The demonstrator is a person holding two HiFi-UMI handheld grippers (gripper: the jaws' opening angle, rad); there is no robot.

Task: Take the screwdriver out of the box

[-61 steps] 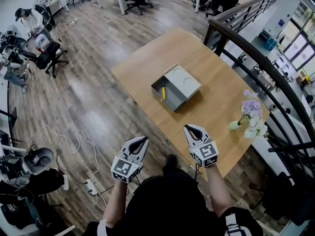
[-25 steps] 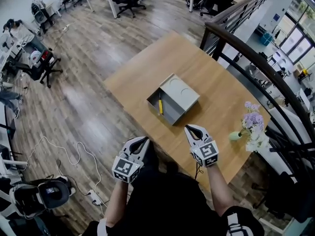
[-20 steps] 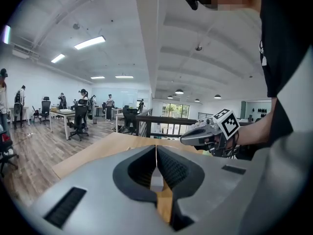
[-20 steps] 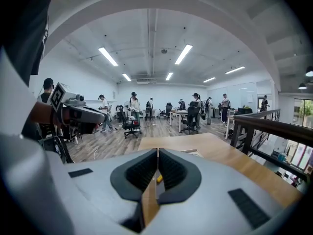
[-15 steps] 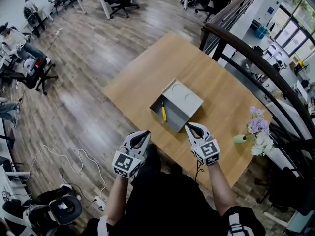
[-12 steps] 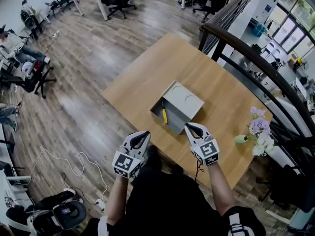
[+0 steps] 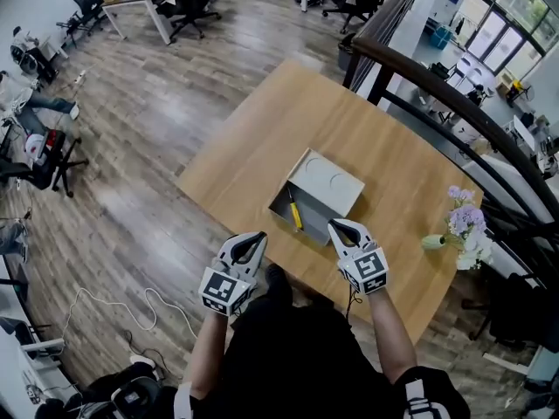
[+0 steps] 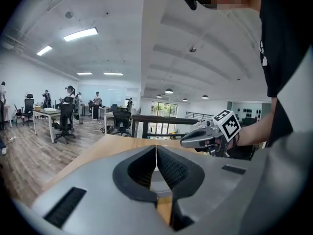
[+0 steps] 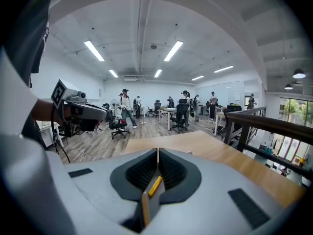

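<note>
Screwdriver (image 7: 295, 216) lies in box (image 7: 326, 183); vase (image 7: 434, 243) well apart.

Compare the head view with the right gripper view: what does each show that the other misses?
Head view only: the whole grey box, its lid slid partly open, and the flower vase near the table edge. Right gripper view only: the right gripper with its jaws closed tip to tip on nothing, plus ceiling lights and people standing far off. Both: the wooden table, the yellow screwdriver, which the gripper view only glimpses through the gap behind the jaw tips, and the left gripper.
</note>
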